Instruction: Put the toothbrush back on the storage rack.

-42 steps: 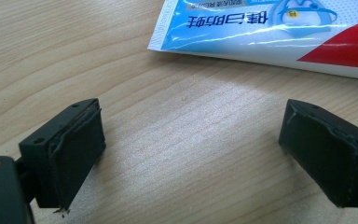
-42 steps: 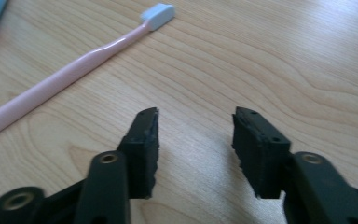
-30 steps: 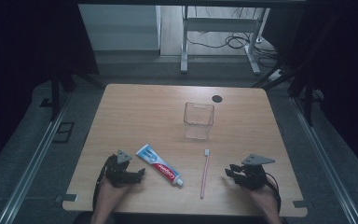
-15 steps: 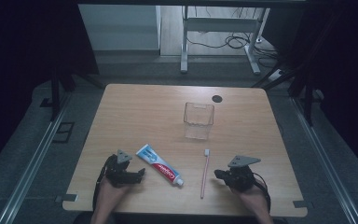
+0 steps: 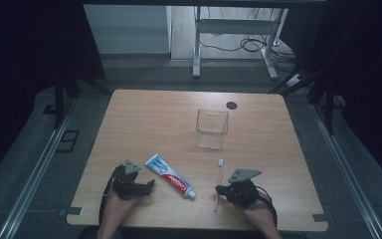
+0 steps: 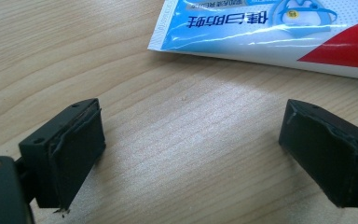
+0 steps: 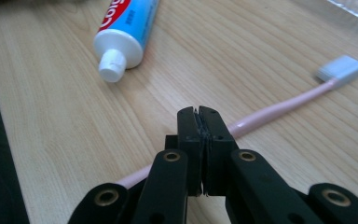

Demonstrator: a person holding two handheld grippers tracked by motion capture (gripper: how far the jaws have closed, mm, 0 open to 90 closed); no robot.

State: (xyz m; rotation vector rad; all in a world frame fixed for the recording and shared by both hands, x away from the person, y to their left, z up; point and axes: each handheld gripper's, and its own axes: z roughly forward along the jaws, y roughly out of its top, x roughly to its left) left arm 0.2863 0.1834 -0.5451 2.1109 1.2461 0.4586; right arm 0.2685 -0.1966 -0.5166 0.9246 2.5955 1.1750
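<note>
A pink toothbrush (image 5: 219,177) with a white head lies on the wooden table (image 5: 144,119), head pointing away from me. Left of it lies a blue, white and red toothpaste tube (image 5: 170,181), cap toward the front. My right gripper (image 5: 220,190) sits at the brush's handle, jaws shut together. In the right gripper view its gripper (image 7: 198,114) has nothing between the pads, and the toothbrush (image 7: 279,109) runs across behind them, past the toothpaste tube (image 7: 126,28). My left gripper (image 5: 149,186) rests left of the tube, open. In the left gripper view that gripper (image 6: 191,116) spans bare wood below the toothpaste tube (image 6: 270,28).
A clear square cup (image 5: 212,129) stands upright behind the toothbrush, near the table's middle. A small black round spot (image 5: 232,105) marks the far edge. Dark curtains and a metal stand with cables lie beyond the table.
My right hand has slid left along the front of the table until its gripper reached the toothbrush handle. The left hand, tube, brush and cup have stayed put.
</note>
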